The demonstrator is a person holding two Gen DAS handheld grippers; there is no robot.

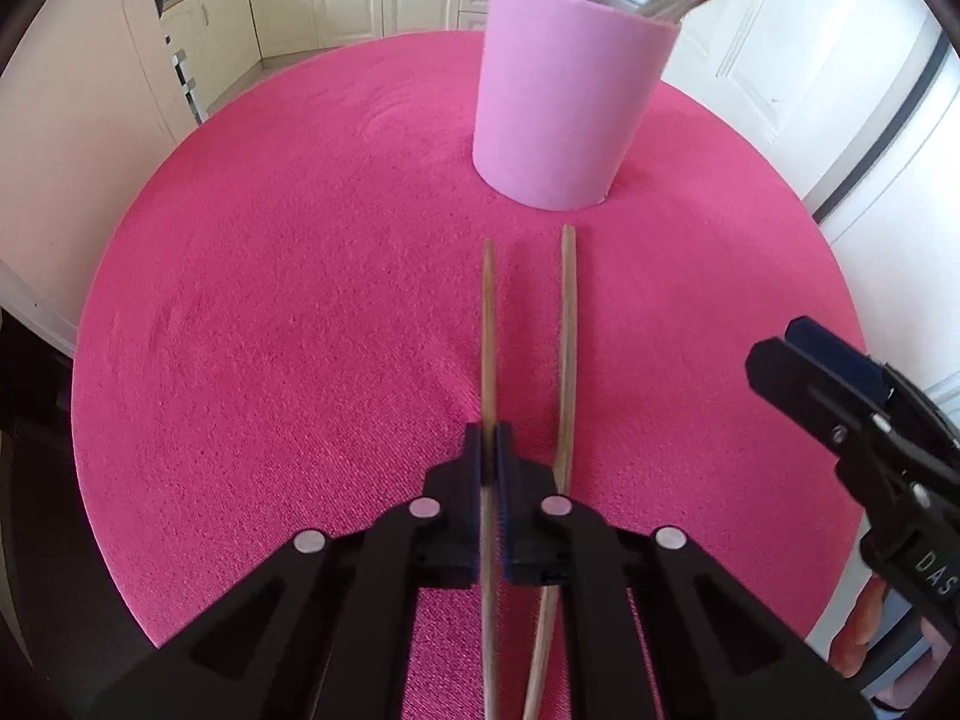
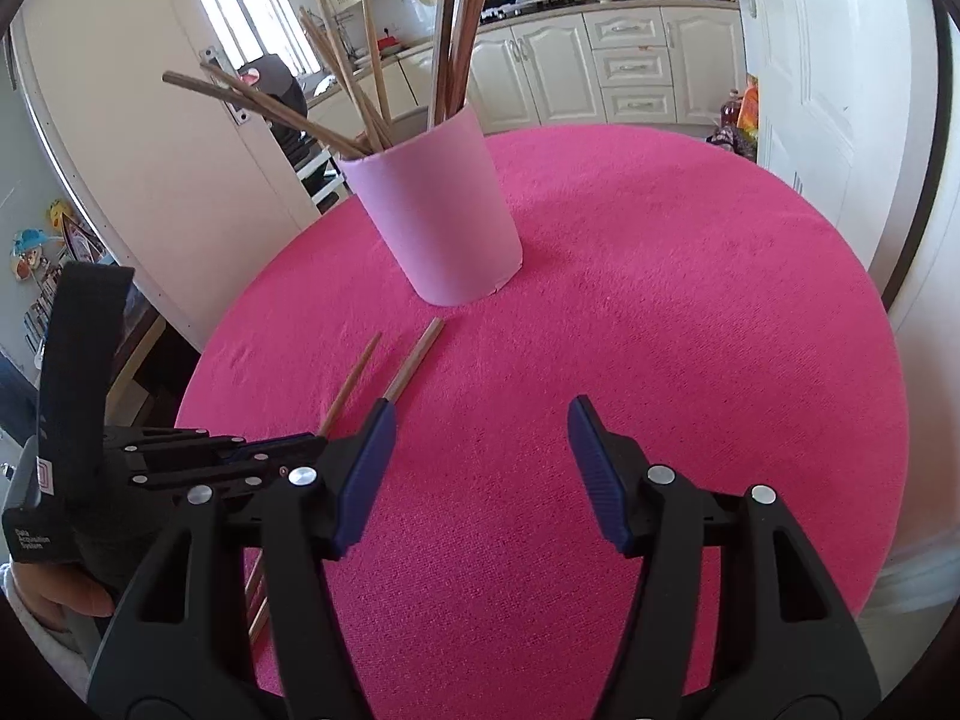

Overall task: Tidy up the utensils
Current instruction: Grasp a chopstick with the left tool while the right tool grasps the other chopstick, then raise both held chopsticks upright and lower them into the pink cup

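Two wooden chopsticks lie on the round pink table (image 1: 270, 300). My left gripper (image 1: 495, 450) is shut on the left chopstick (image 1: 489, 330) near its middle. The second chopstick (image 1: 567, 330) lies just right of it on the cloth. A pale pink cylindrical holder (image 1: 564, 102) with several chopsticks in it stands beyond their tips. In the right wrist view the holder (image 2: 447, 210) is at centre left, with both loose chopsticks (image 2: 351, 381) (image 2: 417, 360) in front of it. My right gripper (image 2: 480, 468) is open and empty above the cloth, to the right of the left gripper (image 2: 264, 450).
The right gripper (image 1: 840, 396) shows at the right edge of the left wrist view. Cream kitchen cabinets (image 2: 630, 66) and a worktop with pots stand behind the table. A white door (image 2: 120, 138) is on the left and a white fridge (image 1: 870, 120) on the right.
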